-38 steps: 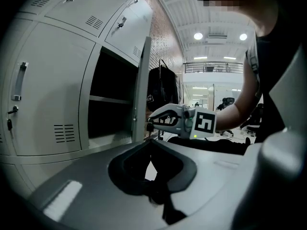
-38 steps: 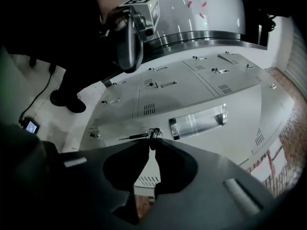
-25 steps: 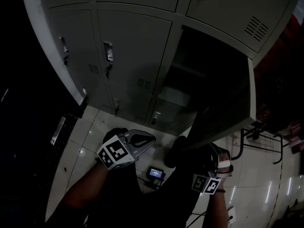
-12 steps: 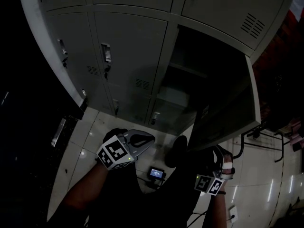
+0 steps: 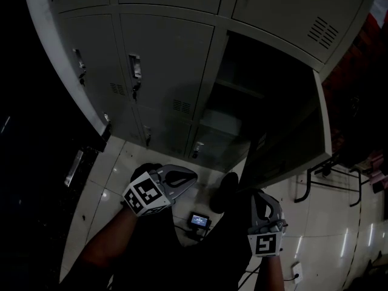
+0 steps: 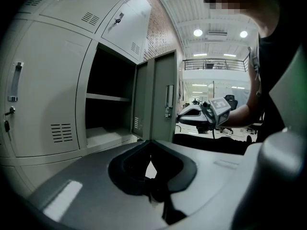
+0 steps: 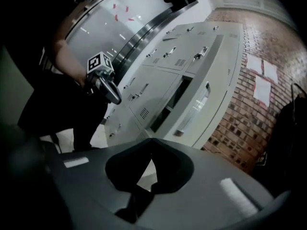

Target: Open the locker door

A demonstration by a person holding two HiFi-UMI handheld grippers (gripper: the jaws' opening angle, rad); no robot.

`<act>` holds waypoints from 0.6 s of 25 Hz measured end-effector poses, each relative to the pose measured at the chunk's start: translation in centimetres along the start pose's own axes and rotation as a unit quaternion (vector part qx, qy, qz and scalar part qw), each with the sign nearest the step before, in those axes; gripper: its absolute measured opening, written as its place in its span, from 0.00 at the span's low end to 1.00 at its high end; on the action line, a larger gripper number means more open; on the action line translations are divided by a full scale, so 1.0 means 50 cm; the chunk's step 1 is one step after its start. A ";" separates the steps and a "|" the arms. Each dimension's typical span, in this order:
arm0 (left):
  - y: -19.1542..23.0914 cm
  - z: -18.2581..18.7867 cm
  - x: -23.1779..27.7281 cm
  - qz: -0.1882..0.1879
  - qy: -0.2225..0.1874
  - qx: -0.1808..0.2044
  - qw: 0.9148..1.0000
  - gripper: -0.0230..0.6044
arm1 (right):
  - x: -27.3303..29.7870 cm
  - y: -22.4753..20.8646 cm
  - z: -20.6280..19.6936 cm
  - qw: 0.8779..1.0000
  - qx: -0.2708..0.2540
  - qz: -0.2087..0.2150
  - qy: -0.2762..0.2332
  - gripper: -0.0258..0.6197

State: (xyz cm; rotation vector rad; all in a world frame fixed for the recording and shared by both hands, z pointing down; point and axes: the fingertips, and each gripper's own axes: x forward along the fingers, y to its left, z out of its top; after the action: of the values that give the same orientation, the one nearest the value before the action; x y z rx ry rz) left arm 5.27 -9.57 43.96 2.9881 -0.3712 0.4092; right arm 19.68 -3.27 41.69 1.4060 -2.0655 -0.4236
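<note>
The grey locker bank has one door standing open at the right, swung out toward me, with a shelf showing inside. In the left gripper view the open door is edge-on; in the right gripper view its outer face and handle show. My right gripper hangs shut and empty just below the door's lower edge, apart from it. My left gripper is shut, holds nothing and hovers low in front of the closed lockers.
Closed locker doors with handles fill the left and top. A small lit device with a cable lies on the tiled floor by my dark shoe. A black metal frame stands right of the open door.
The door has swung slightly wider. My right gripper has come away from the door's lower edge, moved left and turned its marker cube up. The left gripper has stayed put.
</note>
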 end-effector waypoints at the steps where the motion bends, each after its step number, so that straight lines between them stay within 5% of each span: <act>1: 0.000 0.000 0.000 0.000 0.000 0.000 1.000 0.06 | 0.008 0.017 0.010 1.000 0.019 0.020 -0.011 0.04; 6: -0.002 -0.001 -0.001 -0.003 0.000 0.001 1.000 0.06 | 0.054 0.081 0.042 0.989 0.102 0.104 -0.032 0.04; 15: -0.001 0.000 -0.005 -0.004 -0.002 0.000 1.000 0.06 | 0.081 0.080 0.048 0.960 0.240 0.135 -0.054 0.04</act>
State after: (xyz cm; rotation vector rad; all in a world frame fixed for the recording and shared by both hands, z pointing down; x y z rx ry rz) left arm 5.07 -9.47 43.87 2.9906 -0.3593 0.4039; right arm 14.18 -5.60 43.32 1.3473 -2.5207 0.1307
